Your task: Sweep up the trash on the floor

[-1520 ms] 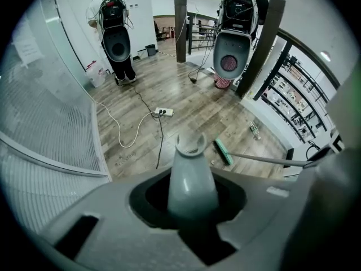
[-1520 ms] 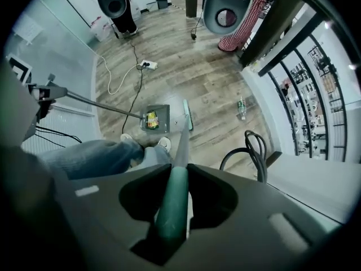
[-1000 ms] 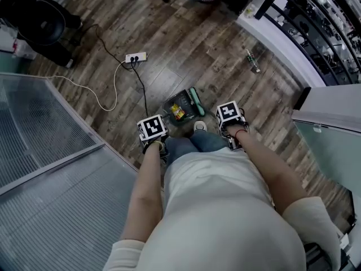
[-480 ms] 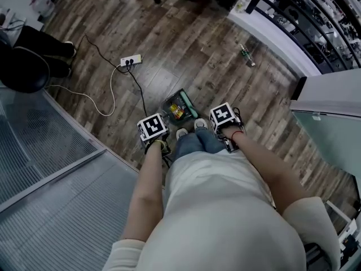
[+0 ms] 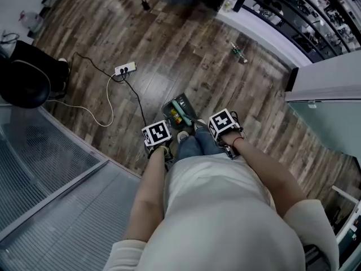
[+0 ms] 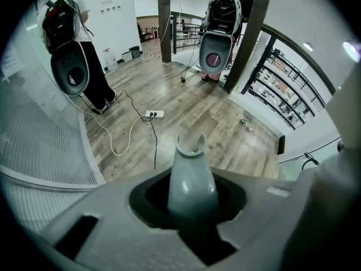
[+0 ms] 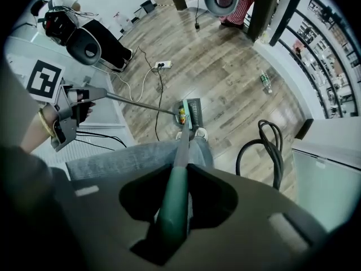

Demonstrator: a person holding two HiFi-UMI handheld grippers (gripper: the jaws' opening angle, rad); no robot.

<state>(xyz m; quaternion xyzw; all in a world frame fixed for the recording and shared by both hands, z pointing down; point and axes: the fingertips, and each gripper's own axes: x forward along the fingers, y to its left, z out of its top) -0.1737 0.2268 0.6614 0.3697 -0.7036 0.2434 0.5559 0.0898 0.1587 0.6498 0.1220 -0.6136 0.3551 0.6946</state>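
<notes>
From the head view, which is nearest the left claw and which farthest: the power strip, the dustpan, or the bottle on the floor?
1. Dustpan, just ahead of the left claw.
2. Power strip, ahead-left.
3. Bottle, far ahead-right, near the railing.

Open floor (image 5: 214,72) ahead (power strip (image 5: 125,69) and cable (image 5: 137,100) cross its left).

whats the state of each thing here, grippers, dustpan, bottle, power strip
left gripper: shut on grey dustpan handle
right gripper: shut on green broom handle
dark dustpan: resting on wooden floor, yellow wrapper inside
small green bottle: lying on floor, unswept
white power strip: black plug in it
</notes>
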